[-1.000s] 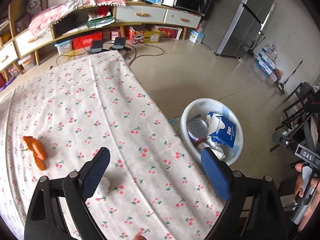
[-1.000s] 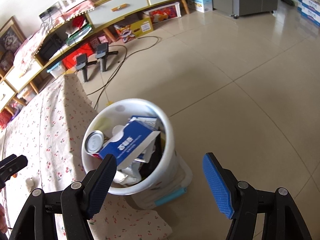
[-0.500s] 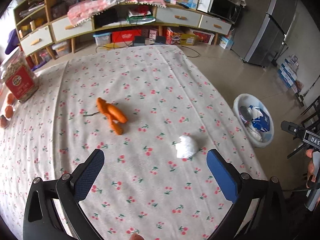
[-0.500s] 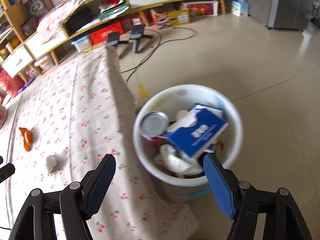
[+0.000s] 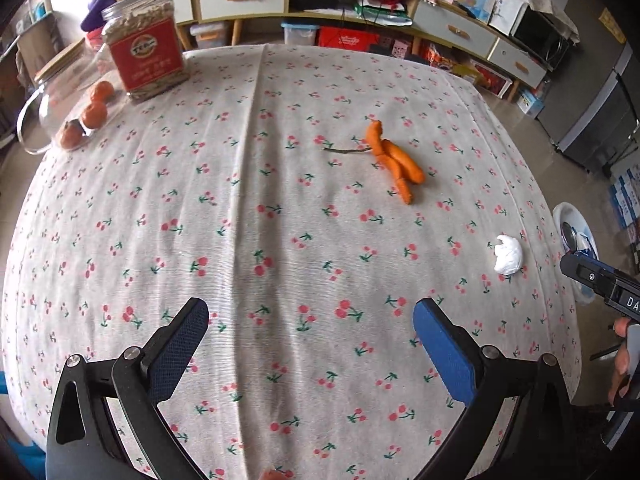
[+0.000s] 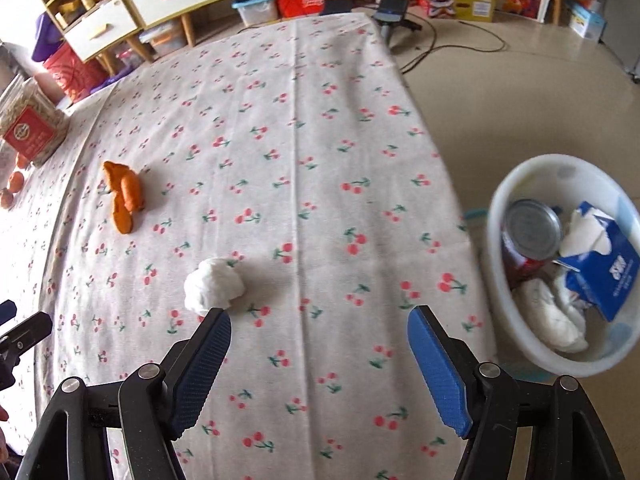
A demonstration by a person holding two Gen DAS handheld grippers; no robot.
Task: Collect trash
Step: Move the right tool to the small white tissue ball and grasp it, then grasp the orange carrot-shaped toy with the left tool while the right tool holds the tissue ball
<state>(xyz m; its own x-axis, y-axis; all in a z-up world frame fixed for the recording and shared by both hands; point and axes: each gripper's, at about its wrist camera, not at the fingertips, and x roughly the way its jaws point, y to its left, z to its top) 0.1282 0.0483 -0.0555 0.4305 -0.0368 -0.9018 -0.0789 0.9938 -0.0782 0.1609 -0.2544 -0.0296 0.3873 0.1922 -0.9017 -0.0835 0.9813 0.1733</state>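
partly done: white bin (image 6: 520, 200) beside the table already holds can, carton, tissues; still left on the cloth: tissue wad (image 6: 214, 286), orange peel (image 6: 124, 196); left gripper (image 5: 310, 328) and right gripper (image 6: 318, 340) wide apart, empty

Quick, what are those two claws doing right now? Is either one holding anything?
Left claw: open, holding nothing; its jaws have just been opening.
Right claw: open, holding nothing.

Tissue wad (image 6: 215, 287) on table (image 6: 320, 120); bin (image 6: 560, 364) beside.
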